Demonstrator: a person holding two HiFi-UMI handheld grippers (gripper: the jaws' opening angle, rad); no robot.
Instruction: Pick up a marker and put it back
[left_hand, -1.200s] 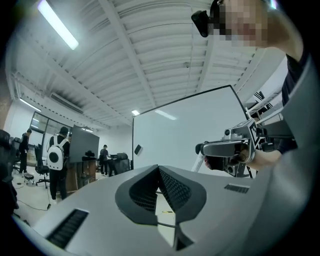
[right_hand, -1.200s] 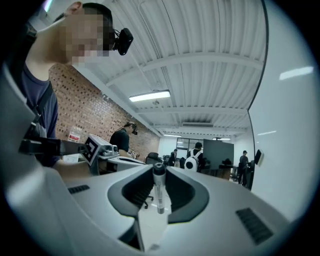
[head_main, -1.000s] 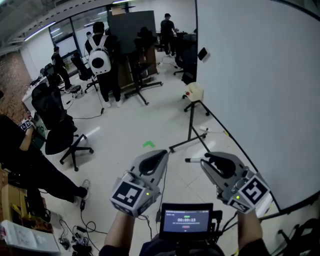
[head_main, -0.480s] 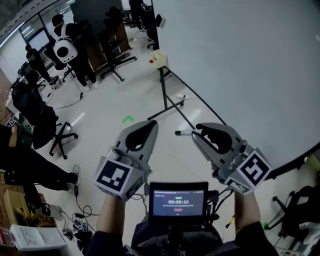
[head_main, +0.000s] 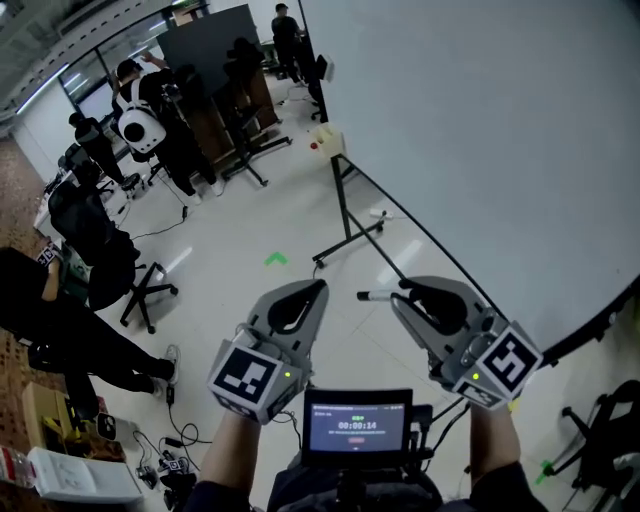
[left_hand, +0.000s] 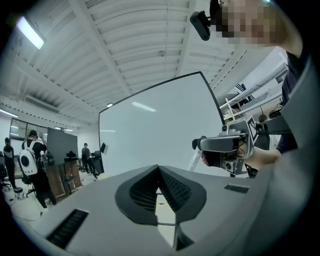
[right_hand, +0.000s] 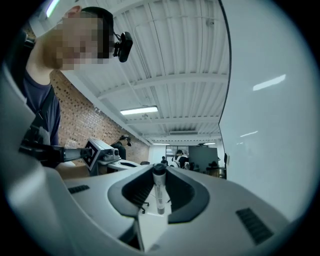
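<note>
In the head view the person holds both tools out level over a pale floor (head_main: 300, 215), beside a large whiteboard (head_main: 480, 130) on a black stand (head_main: 345, 225); the left gripper (head_main: 318, 291) is clenched on nothing, while the right gripper (head_main: 400, 298) is clamped on the marker (head_main: 372, 295), which sticks out sideways from its tips towards the left tool, the two close but apart; a small screen (head_main: 358, 424) sits below the wrists, and people and office chairs stand well apart in the background. In the left gripper view the jaws meet at their tips with nothing between them, and the other tool shows to the right in front of the board, the pale barrel of the marker poking out under it. In the right gripper view the marker stands upright across the jaws, dark cap uppermost, pinched near the front of the pads. The marker is therefore in hand and off its resting place, so the pick-up looks done and the return is what remains; where it belongs cannot be made out here. The main risk is the grip itself: the barrel is round and smooth and held across a narrow stretch of pad, so a bump of its free end against the board, the stand or the left tool could lever it round or knock it out onto the floor; opening the jaws before the barrel lies fully on its rest would let it roll off.
</note>
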